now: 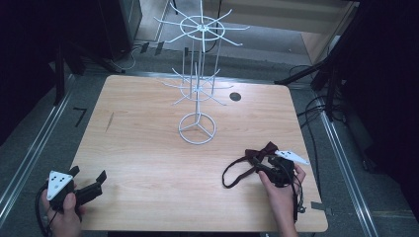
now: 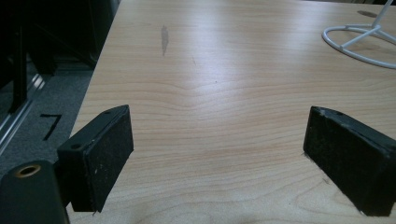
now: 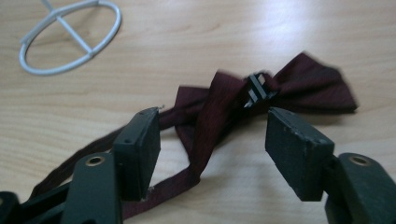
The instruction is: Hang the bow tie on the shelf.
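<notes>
Straddling the dark red bow tie [image 3: 280, 91], the right gripper [image 3: 212, 144] has its jaws wide and holding nothing, strap [image 3: 205, 126] running between them and the bow with its black clip [image 3: 256, 88] just ahead, long axis lying across the jaw line. Bow tie sits at the near right of the surface [image 1: 148, 148], at the right gripper [image 1: 276, 168], well apart from the left gripper [image 1: 89, 185], so right hand looks the one to grasp. Left jaws wide too, over bare wood; white wire stand [image 1: 197, 74] mid-surface, hooks empty.
</notes>
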Motion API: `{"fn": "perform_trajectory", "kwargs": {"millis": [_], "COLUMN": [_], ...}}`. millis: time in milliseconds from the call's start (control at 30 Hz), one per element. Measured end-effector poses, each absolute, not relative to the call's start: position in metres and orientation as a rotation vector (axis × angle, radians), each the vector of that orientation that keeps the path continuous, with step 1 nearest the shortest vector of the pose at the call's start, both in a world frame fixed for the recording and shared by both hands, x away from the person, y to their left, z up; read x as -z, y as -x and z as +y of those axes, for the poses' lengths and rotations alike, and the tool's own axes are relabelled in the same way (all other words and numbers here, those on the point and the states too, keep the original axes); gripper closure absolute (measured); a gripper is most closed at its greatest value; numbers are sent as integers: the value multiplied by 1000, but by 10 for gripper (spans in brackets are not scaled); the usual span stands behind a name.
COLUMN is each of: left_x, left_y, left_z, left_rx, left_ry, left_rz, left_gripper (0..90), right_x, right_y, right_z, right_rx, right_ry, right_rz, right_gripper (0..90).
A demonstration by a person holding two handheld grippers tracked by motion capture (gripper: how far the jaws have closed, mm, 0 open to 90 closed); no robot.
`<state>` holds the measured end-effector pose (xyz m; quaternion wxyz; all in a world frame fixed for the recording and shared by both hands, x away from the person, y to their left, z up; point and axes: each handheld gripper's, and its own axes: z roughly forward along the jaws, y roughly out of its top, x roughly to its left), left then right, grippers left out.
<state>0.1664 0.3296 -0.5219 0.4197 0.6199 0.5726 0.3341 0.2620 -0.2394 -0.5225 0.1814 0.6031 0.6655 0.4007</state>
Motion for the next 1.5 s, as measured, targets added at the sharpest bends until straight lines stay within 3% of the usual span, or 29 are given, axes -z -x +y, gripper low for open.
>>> {"fn": "perform_trajectory", "kwargs": {"millis": [367, 400, 433, 467, 500, 600, 1500], "left_x": [522, 522, 522, 522, 522, 522, 522], "left_y": [-166, -166, -166, -166, -166, -166, -166], "left_z": [329, 329, 330, 330, 330, 330, 330], "left_rx": [-842, -843, -842, -842, -842, -840, -836], "left_ry": [-1552, -1552, -1550, -1551, -1551, -1551, -1549], "left_rz": [1438, 1438, 1438, 1437, 1437, 1439, 1439], "left_gripper": [88, 88, 88, 88, 88, 88, 88], "right_x": [542, 543, 544, 543, 543, 533, 430], "right_y": [-250, -249, -246, -245, -245, -240, -257], "right_z": [-218, -216, -214, -213, -213, -211, -193], "right_rx": [-1137, -1132, -1140, -1153, -1153, -1219, -1405], "right_ry": [-1673, -1675, -1659, -1645, -1645, -1565, -1312], "right_rz": [1975, 1967, 1953, 1946, 1946, 1931, 1815], "right_gripper": [527, 561, 679, 735, 735, 895, 900]}}
